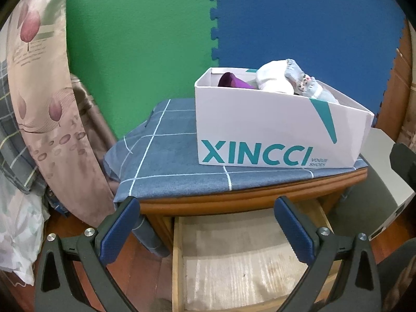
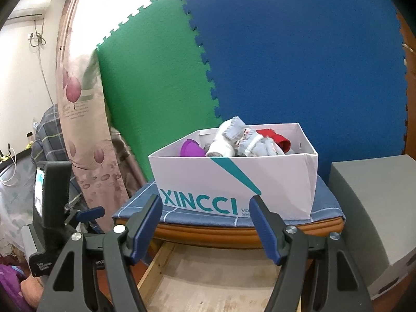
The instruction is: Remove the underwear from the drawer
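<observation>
A wooden drawer (image 1: pixel 234 260) stands pulled out below the nightstand; its bare bottom shows and no underwear is visible in it. It also shows in the right wrist view (image 2: pixel 213 280). A white XINCCI shoebox (image 1: pixel 273 130) on the nightstand top holds rolled clothes: a white bundle (image 1: pixel 273 78), a purple piece (image 1: pixel 234 80), and in the right wrist view a red piece (image 2: pixel 275 137) in the box (image 2: pixel 234 179). My left gripper (image 1: pixel 208 208) is open and empty above the drawer. My right gripper (image 2: pixel 205 202) is open and empty above the drawer.
A blue checked cloth (image 1: pixel 169 156) covers the nightstand top. A floral curtain (image 1: pixel 52 117) hangs at the left. Green and blue foam mats (image 1: pixel 299 26) line the wall behind. A grey box (image 2: pixel 377 221) stands at the right. The left gripper's body (image 2: pixel 54 208) shows left of the right gripper.
</observation>
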